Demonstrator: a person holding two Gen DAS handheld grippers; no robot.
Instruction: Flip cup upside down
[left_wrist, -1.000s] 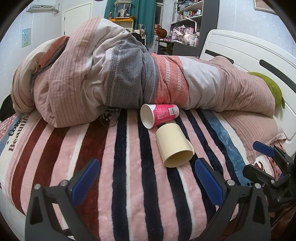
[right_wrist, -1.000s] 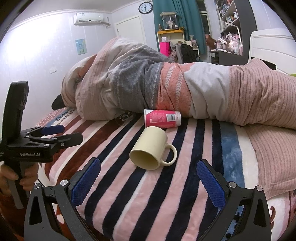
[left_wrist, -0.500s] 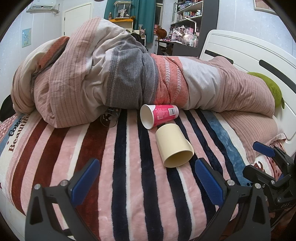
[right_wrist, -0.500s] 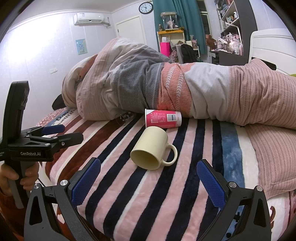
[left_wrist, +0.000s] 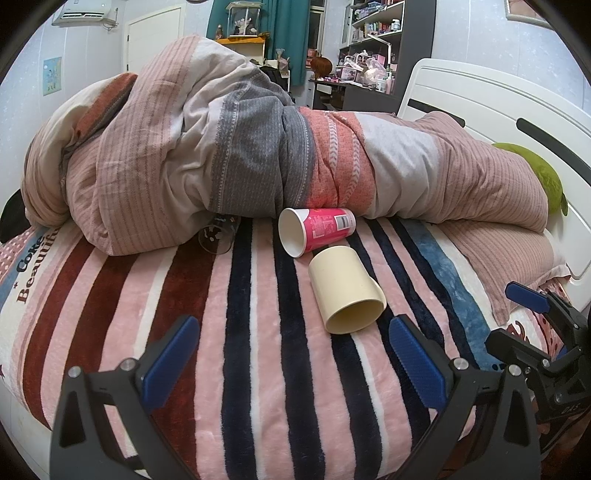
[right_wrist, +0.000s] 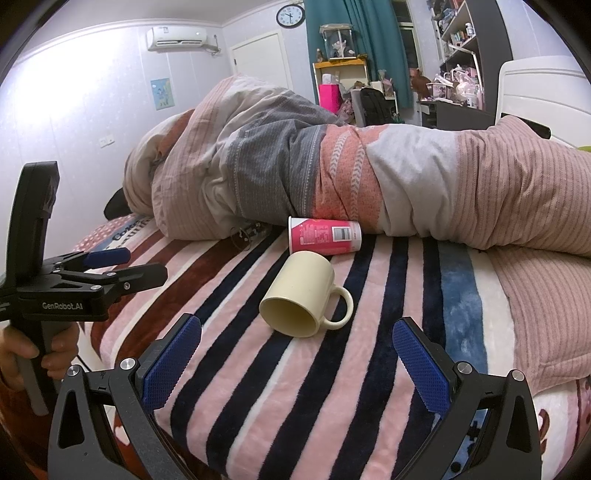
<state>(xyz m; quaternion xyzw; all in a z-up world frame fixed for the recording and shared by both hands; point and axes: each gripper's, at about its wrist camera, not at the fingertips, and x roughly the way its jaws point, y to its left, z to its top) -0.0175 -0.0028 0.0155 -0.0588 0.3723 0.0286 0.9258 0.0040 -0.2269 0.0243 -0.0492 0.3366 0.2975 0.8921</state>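
Note:
A cream mug (left_wrist: 345, 290) lies on its side on the striped blanket, mouth toward me; in the right wrist view (right_wrist: 301, 293) its handle points right. A pink paper cup (left_wrist: 316, 230) lies on its side just behind it, also in the right wrist view (right_wrist: 325, 236). A clear glass (left_wrist: 218, 238) lies at the duvet's edge. My left gripper (left_wrist: 293, 362) is open and empty, short of the mug. My right gripper (right_wrist: 297, 363) is open and empty, just in front of the mug. Each gripper shows in the other's view, the right one (left_wrist: 532, 314) and the left one (right_wrist: 110, 266).
A bunched duvet (left_wrist: 229, 162) lies across the bed behind the cups. A white headboard (left_wrist: 517, 118) and a green cushion (left_wrist: 539, 173) are at the right. The striped blanket (left_wrist: 258, 332) covers the near part of the bed.
Both grippers have crept slightly closer to the mug. The mug and cups have not moved.

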